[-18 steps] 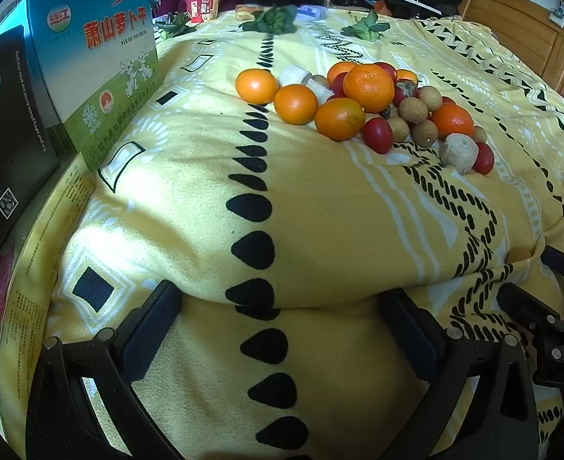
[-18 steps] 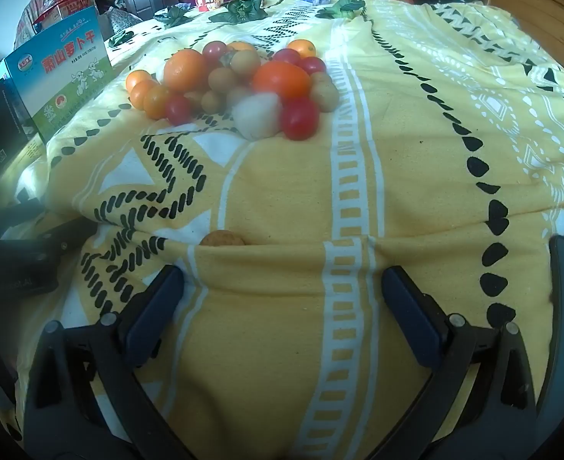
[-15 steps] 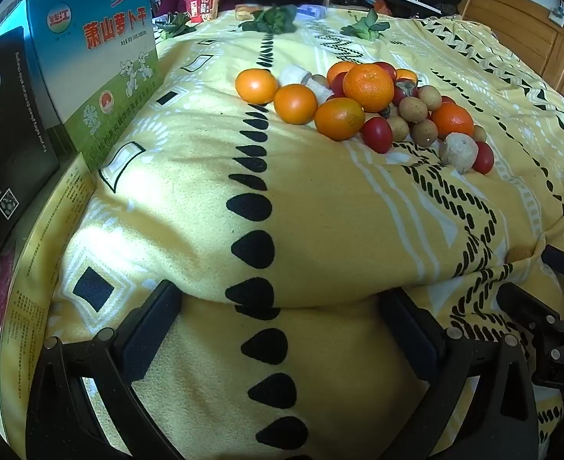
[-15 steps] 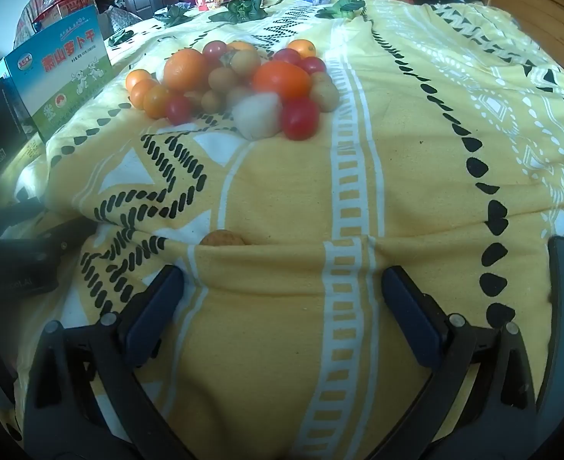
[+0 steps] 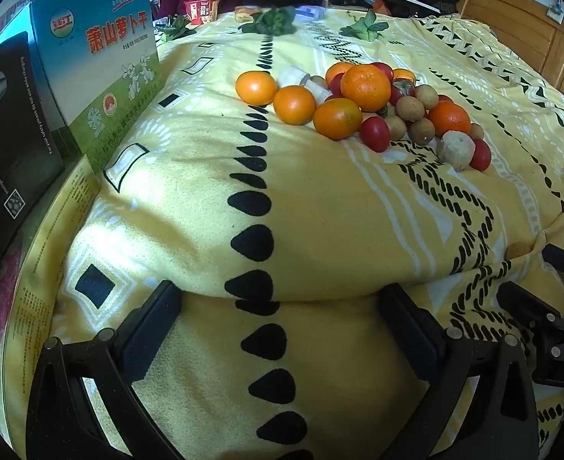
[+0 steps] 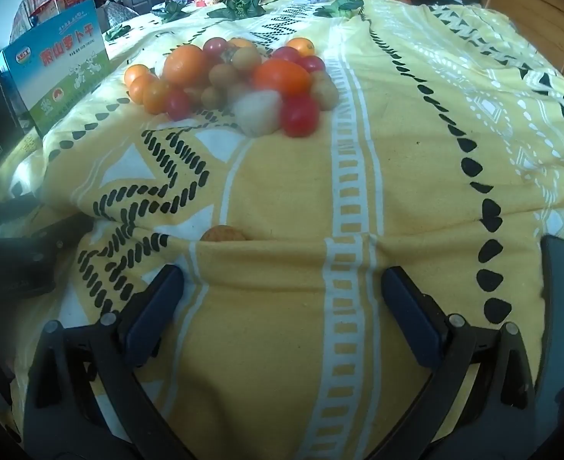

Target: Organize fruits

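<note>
A pile of fruit (image 5: 362,103) lies on the yellow patterned cloth (image 5: 320,199): oranges, red cherry tomatoes, small brown round fruits, a pale lumpy piece (image 5: 455,149). The pile also shows in the right wrist view (image 6: 239,84). A small orange-brown fruit (image 6: 223,234) sits half hidden in a cloth fold. My left gripper (image 5: 278,329) is open and empty, well short of the pile. My right gripper (image 6: 282,306) is open and empty, just behind that fold. The right gripper shows at the left wrist view's right edge (image 5: 550,318).
A blue-green printed box (image 5: 101,76) and a black box (image 5: 9,142) stand at the left. Green leafy sprigs (image 5: 272,23) and a red cup (image 5: 201,9) lie at the far end. A wooden headboard (image 5: 531,34) is at the far right.
</note>
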`<state>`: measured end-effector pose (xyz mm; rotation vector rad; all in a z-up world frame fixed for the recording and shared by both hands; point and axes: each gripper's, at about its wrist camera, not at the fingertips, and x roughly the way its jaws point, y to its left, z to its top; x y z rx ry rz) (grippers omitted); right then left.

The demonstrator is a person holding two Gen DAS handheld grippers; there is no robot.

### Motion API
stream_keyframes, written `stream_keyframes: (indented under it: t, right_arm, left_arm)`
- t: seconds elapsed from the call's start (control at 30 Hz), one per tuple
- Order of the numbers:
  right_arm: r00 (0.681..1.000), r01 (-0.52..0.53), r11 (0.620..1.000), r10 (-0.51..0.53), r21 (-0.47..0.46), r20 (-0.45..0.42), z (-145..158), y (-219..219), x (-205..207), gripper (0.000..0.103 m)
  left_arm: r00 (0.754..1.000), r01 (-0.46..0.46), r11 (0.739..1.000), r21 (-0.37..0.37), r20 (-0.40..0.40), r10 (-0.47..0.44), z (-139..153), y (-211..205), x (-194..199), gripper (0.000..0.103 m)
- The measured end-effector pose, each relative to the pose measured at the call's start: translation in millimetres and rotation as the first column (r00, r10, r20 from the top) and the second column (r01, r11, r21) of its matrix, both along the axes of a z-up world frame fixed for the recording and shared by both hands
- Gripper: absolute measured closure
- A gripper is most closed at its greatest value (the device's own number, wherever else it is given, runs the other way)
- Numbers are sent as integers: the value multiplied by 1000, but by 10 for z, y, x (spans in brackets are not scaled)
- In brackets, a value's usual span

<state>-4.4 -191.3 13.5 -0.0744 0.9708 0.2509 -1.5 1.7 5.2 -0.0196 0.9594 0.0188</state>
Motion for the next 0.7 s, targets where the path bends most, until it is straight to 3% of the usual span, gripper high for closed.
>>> stream_keyframes:
  t: [0.7]
  right_arm:
    - [1000,2,1000,-2,-9,-3,1,12,-1,0]
  left_arm:
    - [999,6,997,-73,34,-4,8,81,-45,0]
